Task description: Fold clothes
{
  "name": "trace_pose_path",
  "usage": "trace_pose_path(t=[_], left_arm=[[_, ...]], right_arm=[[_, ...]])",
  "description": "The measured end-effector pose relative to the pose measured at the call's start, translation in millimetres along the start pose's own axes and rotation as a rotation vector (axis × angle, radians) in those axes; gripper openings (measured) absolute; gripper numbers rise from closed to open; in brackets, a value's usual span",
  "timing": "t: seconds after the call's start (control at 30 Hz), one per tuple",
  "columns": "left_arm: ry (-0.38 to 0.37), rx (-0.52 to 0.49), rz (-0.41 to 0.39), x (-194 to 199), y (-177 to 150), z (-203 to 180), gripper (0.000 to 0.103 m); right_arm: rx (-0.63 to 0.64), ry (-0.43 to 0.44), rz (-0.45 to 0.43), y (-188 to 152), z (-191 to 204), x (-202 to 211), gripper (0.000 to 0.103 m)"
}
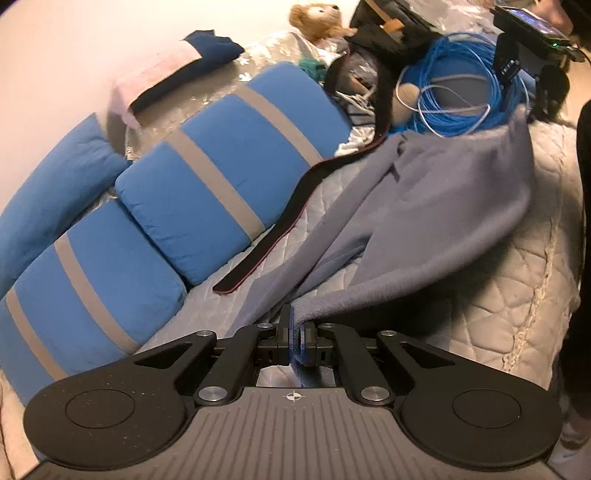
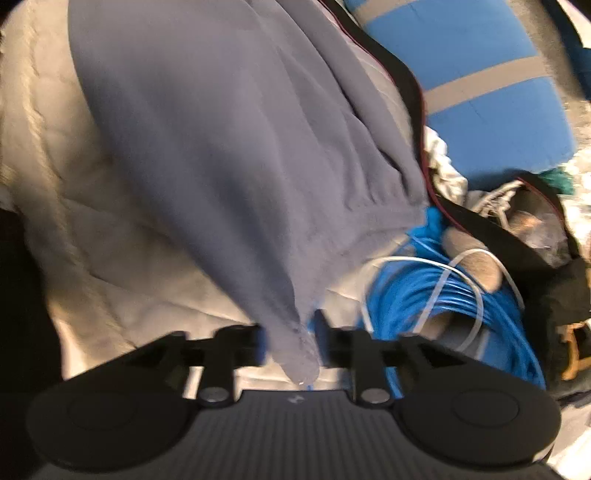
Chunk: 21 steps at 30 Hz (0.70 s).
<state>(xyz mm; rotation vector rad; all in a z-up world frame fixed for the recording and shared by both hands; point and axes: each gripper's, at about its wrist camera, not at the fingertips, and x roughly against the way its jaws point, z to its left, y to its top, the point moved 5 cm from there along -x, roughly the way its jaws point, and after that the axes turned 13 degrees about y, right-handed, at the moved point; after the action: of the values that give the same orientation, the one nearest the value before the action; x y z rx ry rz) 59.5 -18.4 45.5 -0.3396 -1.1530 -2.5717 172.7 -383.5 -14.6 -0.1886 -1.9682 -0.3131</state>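
— Against the far left wall, what sits on the bed?

— Blue cushions with grey stripes [image 1: 221, 177] lie in a row, with a pink and navy folded cloth [image 1: 166, 74] behind them and a brown plush toy [image 1: 317, 18] farther back. A long black strap with a red edge [image 1: 280, 221] trails across the pale quilted bedspread [image 1: 517, 258] just beside the cushions.

— And the garment?

— The grey fleece garment [image 1: 424, 206] is draped over the middle of the bed, lifted off the quilt at two points. Its near edge runs down into the left tool [image 1: 297, 338], whose jaws are pinched tight on a fold of the fleece.

— What lies to the right of it?

— A coil of bright blue cable with a white cord looped through it [image 1: 461, 99] rests at the far right, touching the garment's far edge, next to a black bag [image 1: 388, 22].

— How does the right tool stand?

— In its own view the right tool [image 2: 291, 339] has its jaws spread partway, and a corner of the grey fleece hangs down between them. The picture is blurred, yet gaps show on both sides of the cloth, so the pads do not press on it. A person's dark clothing [image 1: 583, 258] edges the right side.
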Motion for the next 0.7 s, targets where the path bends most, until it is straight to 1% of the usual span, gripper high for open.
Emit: trace_pose_path(t=[0.07,0.13,0.23,0.27,0.37,0.43,0.53,0.63,0.67,0.7], left_arm=[[0.004,-0.010,-0.018,5,1,-1,0.004],[0.002,-0.020,-0.031,8,2,-3,0.004],[-0.011,-0.021,-0.042,11,3,-7,0.004],[-0.014,-0.019,-0.046,12,4,-7,0.004],[-0.021,-0.008,-0.049,13,3,-8,0.004],[-0.023,0.000,-0.045,14,2,-9,0.004],[-0.040,0.017,-0.032,17,-3,-12,0.004],[-0.059,0.019,-0.033,20,-7,-18,0.004],[-0.066,0.021,-0.034,21,-9,-19,0.004],[-0.070,0.024,-0.034,22,-10,-21,0.005]], right_arm=[[-0.015,0.042,-0.049,12,8,13,0.074],[-0.033,0.087,-0.109,27,18,28,0.074],[-0.012,0.132,-0.242,65,53,58,0.077],[-0.010,0.131,-0.287,79,66,66,0.080],[-0.046,0.116,-0.439,127,107,85,0.081],[-0.044,0.110,-0.535,158,136,92,0.081],[0.005,0.056,-0.654,200,175,93,0.079],[0.050,-0.009,-0.719,232,203,84,0.077],[0.060,-0.034,-0.728,241,209,78,0.071],[0.071,-0.066,-0.737,249,212,72,0.060]])
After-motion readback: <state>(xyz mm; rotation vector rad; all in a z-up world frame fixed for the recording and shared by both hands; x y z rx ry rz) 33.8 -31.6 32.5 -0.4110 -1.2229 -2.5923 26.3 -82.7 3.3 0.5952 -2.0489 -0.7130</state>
